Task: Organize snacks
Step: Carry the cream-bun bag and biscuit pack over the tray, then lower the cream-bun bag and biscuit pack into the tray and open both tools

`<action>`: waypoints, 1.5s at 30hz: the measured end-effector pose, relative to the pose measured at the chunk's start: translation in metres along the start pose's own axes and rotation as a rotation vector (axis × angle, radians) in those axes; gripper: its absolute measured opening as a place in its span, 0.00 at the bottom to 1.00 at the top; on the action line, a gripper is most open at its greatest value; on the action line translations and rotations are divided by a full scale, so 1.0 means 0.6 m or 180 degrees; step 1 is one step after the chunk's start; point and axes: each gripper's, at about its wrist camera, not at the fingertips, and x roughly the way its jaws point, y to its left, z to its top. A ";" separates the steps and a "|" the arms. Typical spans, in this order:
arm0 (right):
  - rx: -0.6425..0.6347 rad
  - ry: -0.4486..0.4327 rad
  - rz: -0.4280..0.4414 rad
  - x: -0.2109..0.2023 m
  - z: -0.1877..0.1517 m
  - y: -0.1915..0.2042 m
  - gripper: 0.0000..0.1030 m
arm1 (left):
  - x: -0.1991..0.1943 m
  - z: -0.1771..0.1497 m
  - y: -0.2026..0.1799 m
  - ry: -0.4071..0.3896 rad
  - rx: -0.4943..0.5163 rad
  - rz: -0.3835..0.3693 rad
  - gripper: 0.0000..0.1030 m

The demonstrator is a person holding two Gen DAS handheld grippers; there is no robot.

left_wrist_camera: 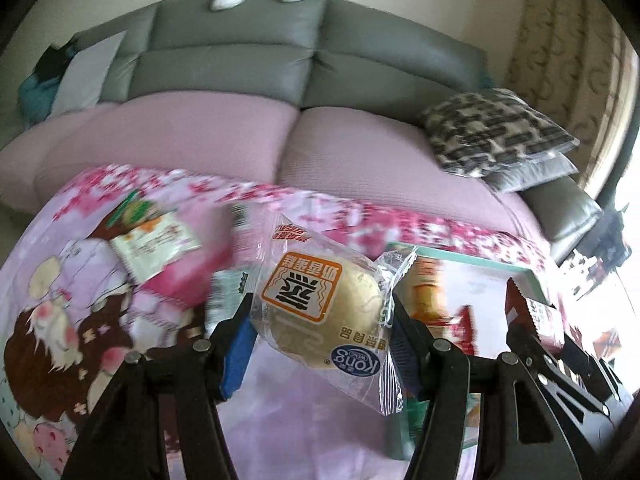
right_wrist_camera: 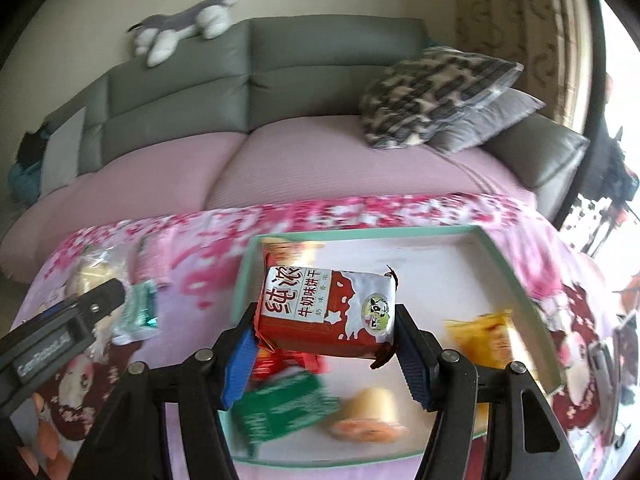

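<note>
My left gripper [left_wrist_camera: 320,328] is shut on a clear-wrapped round yellow cake [left_wrist_camera: 320,316] and holds it above the pink cartoon tablecloth. My right gripper [right_wrist_camera: 324,340] is shut on a red and white milk biscuit pack [right_wrist_camera: 328,312] and holds it above the teal-rimmed white tray [right_wrist_camera: 512,276]. The tray holds a green packet [right_wrist_camera: 280,408], a round cake [right_wrist_camera: 368,420], a yellow packet [right_wrist_camera: 480,332] and red wrappers [right_wrist_camera: 292,360]. In the left wrist view the tray [left_wrist_camera: 472,260] lies to the right, with the right gripper [left_wrist_camera: 540,332] over it.
Loose snacks lie on the cloth: a white and green packet [left_wrist_camera: 156,244], a pink packet [left_wrist_camera: 188,280] and a teal packet [right_wrist_camera: 140,312]. The left gripper [right_wrist_camera: 80,312] shows at the left of the right wrist view. A sofa with cushions [right_wrist_camera: 432,100] stands behind the table.
</note>
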 end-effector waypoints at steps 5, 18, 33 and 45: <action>0.0239 0.0012 -0.0224 0.002 0.002 -0.074 0.64 | 0.001 -0.011 -0.064 -0.0017 0.0255 -0.0161 0.61; 0.0522 -0.0053 -0.0344 0.000 -0.002 -0.177 0.64 | 0.023 -0.040 -0.209 -0.0008 0.0861 -0.0338 0.61; 0.0517 0.0041 -0.0303 0.038 0.001 -0.200 0.65 | 0.061 -0.046 -0.238 0.0044 0.0965 -0.0204 0.62; 0.0398 0.0133 -0.0411 0.072 0.006 -0.197 0.65 | 0.091 -0.041 -0.236 0.0105 0.0890 -0.0248 0.63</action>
